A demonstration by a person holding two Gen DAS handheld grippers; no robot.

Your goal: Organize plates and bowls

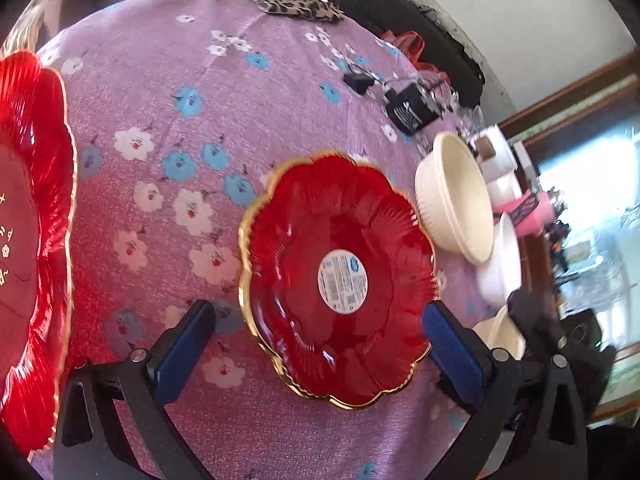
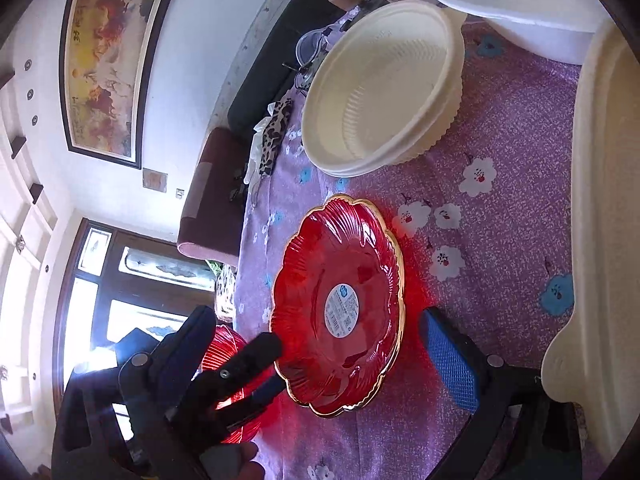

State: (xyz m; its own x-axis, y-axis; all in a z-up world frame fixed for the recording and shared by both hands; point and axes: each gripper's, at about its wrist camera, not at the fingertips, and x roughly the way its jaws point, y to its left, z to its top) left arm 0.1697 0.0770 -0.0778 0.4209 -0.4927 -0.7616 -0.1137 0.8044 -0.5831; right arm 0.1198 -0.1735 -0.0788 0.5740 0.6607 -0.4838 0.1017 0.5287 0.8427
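A red flower-shaped plate (image 1: 338,280) with a gold rim and a white round sticker lies on the purple floral cloth (image 1: 160,200). My left gripper (image 1: 320,310) is open, its blue pads spread wide on either side of the plate's near half. A larger red plate (image 1: 28,240) fills the left edge. In the right wrist view the same stickered plate (image 2: 340,304) lies ahead of my open right gripper (image 2: 316,314). The left gripper's black fingers (image 2: 260,352) reach the plate's left rim. Behind them shows part of another red plate (image 2: 228,360).
A cream ribbed bowl (image 1: 456,196) and white bowls (image 1: 502,260) stand right of the plate. The right wrist view shows the cream ribbed bowl (image 2: 380,88), a white bowl (image 2: 512,0) and a cream vessel's rim (image 2: 600,240). Black adapters (image 1: 408,108) and a leopard-print cloth (image 1: 300,6) lie farther back.
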